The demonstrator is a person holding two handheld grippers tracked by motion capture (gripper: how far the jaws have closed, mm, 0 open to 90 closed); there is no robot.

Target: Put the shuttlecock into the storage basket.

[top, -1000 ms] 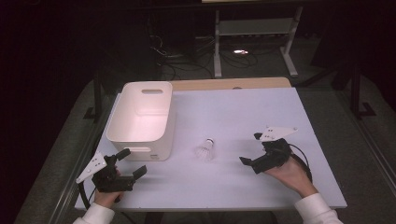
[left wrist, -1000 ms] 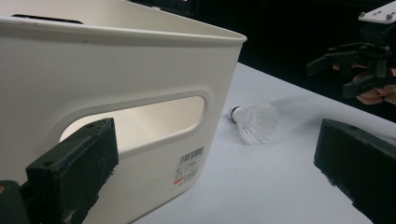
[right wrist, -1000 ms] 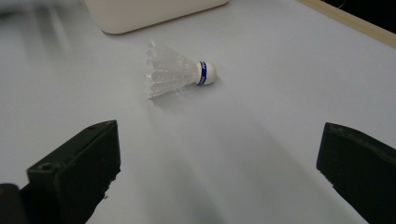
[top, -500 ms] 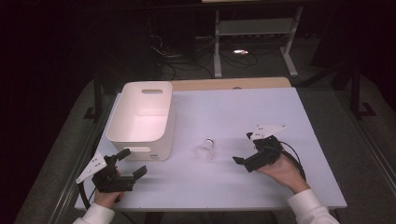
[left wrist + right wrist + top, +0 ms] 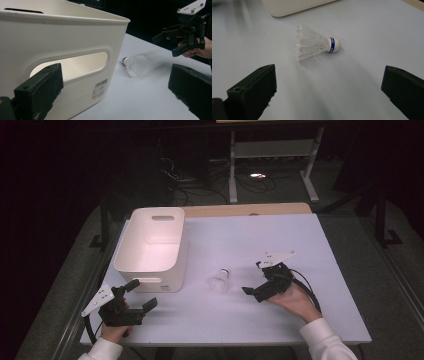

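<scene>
Both tongs released, left tongs [image 5: 134,296], right tongs [image 5: 256,281], white bin [image 5: 150,247] holding nothing, shuttlecock [image 5: 219,280] beside it

White shuttlecock [image 5: 314,46] with blue band; white bin [image 5: 151,247]; pale table [image 5: 300,240].

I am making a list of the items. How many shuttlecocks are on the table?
1. The shuttlecock lies on its side on the table, between the bin and the right gripper. The high view shows nothing inside the bin.
</scene>
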